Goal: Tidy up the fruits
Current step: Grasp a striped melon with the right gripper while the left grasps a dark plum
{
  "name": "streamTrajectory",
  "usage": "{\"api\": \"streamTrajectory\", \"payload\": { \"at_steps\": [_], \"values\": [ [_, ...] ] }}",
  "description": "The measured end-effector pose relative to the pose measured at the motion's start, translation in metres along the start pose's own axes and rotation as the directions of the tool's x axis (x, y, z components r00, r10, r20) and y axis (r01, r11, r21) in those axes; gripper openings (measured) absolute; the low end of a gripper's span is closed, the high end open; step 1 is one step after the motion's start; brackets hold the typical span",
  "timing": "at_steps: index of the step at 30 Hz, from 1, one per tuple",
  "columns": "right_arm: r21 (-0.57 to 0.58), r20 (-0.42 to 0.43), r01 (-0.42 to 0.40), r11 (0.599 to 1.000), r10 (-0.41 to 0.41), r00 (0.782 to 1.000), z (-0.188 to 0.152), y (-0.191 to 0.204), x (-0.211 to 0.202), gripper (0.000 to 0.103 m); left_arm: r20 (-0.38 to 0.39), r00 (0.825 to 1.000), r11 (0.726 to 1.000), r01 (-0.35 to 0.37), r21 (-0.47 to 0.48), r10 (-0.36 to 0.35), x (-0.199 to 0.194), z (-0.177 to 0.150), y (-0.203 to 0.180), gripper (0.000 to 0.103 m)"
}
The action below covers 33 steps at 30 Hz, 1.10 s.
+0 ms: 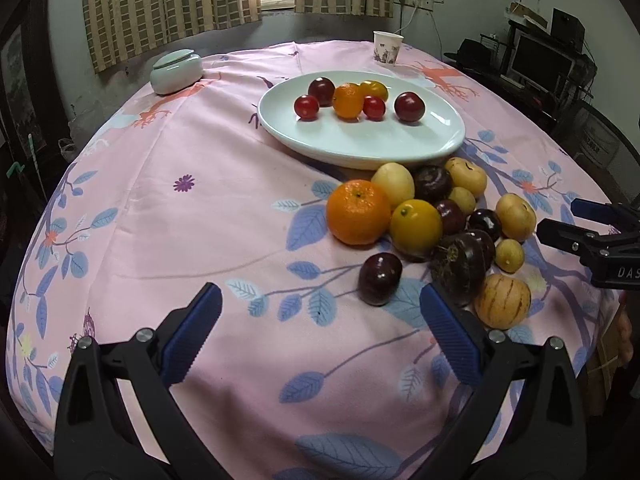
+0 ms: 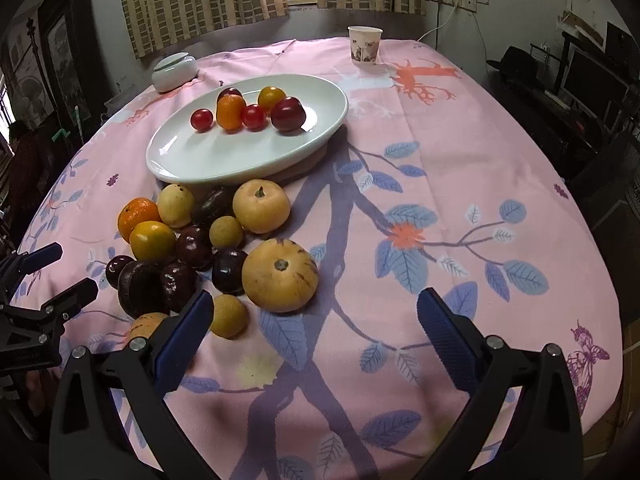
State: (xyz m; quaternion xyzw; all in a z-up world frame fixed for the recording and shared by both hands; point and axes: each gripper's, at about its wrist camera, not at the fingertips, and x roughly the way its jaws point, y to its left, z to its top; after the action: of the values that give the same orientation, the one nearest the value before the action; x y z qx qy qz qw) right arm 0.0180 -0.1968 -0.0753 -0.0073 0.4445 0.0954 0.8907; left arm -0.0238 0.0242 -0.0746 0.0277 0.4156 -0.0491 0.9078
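A white oval plate (image 1: 360,152) (image 2: 240,172) on the pink cloth holds several small fruits: red, dark red, orange and yellow. In front of it lies a loose pile of fruit with an orange (image 1: 358,212), a dark plum (image 1: 379,278), a striped yellow fruit (image 1: 502,300) and a big yellow fruit (image 2: 280,276). My left gripper (image 1: 320,302) is open over bare cloth, and the plum lies just beyond its right finger. My right gripper (image 2: 316,300) is open too, with a small yellow fruit (image 2: 229,316) beside its left finger. Each gripper shows at the edge of the other's view, empty.
A paper cup (image 1: 387,48) (image 2: 364,46) stands at the table's far edge. A pale lidded jar (image 1: 176,72) (image 2: 175,72) sits at the far left. The round table drops off on all sides. A desk with a monitor (image 1: 540,64) stands to the right.
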Motion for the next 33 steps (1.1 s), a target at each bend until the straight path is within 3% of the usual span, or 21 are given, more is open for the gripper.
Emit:
{"api": "streamTrajectory", "payload": {
  "at_steps": [3,6,8,11,13,16,24,25,27,28,30,31,33],
  "values": [
    [0.009,0.002,-0.004,1.000,0.004,1.000,-0.001,-0.002,0.005,0.102,-0.004,1.000,1.000,-0.002,-0.004,0.002,0.000,-0.003,0.000,0.101],
    [0.023,0.004,-0.069,0.997,0.069,0.998,0.002,-0.006,0.014,0.100,-0.009,1.000,1.000,0.001,-0.013,-0.001,0.000,-0.005,0.002,0.101],
    [0.037,-0.029,-0.106,0.994,0.107,0.994,0.003,-0.008,0.027,0.078,-0.009,1.000,1.000,0.001,-0.015,-0.001,0.000,-0.006,0.003,0.101],
    [0.045,-0.030,-0.138,0.989,0.139,0.990,0.007,-0.008,0.035,0.070,-0.007,1.000,1.000,0.004,-0.018,-0.004,0.000,-0.006,0.004,0.101],
    [0.055,-0.039,-0.196,0.979,0.199,0.979,0.009,-0.008,0.034,0.046,-0.011,1.000,1.000,0.006,-0.023,-0.006,0.001,-0.006,0.005,0.101],
    [0.020,-0.038,-0.153,0.988,0.153,0.987,0.008,-0.002,0.025,0.046,-0.020,1.000,1.000,0.005,-0.020,-0.005,0.005,-0.004,0.004,0.101],
    [-0.012,-0.032,-0.127,0.992,0.126,0.991,-0.007,0.000,0.001,0.046,-0.032,0.999,1.000,0.000,0.002,0.000,0.021,-0.001,-0.007,0.100],
    [-0.008,-0.035,-0.131,0.991,0.131,0.991,-0.008,-0.001,0.001,0.047,-0.036,0.999,1.000,0.001,-0.006,-0.001,0.024,0.000,-0.008,0.097],
    [0.002,-0.040,-0.137,0.991,0.137,0.990,-0.010,-0.003,0.001,0.047,-0.049,0.999,1.000,0.022,-0.018,-0.022,0.032,0.001,-0.008,0.075],
    [0.005,-0.042,-0.142,0.990,0.142,0.989,-0.010,-0.004,0.001,0.047,-0.064,0.996,0.997,0.065,-0.029,-0.067,0.037,0.000,-0.008,0.063],
    [0.007,-0.044,-0.147,0.989,0.148,0.988,-0.010,-0.004,0.001,0.047,-0.028,0.994,0.994,0.104,-0.030,-0.105,0.037,-0.001,-0.011,0.043],
    [0.007,-0.045,-0.149,0.989,0.149,0.988,-0.010,-0.003,0.000,0.047,-0.027,0.989,0.989,0.143,-0.031,-0.143,0.035,-0.001,-0.012,0.024],
    [0.004,-0.045,-0.154,0.988,0.154,0.987,-0.010,-0.001,0.000,0.047,-0.031,0.984,0.983,0.176,-0.046,-0.178,0.033,0.000,-0.012,0.026]
  ]
}}
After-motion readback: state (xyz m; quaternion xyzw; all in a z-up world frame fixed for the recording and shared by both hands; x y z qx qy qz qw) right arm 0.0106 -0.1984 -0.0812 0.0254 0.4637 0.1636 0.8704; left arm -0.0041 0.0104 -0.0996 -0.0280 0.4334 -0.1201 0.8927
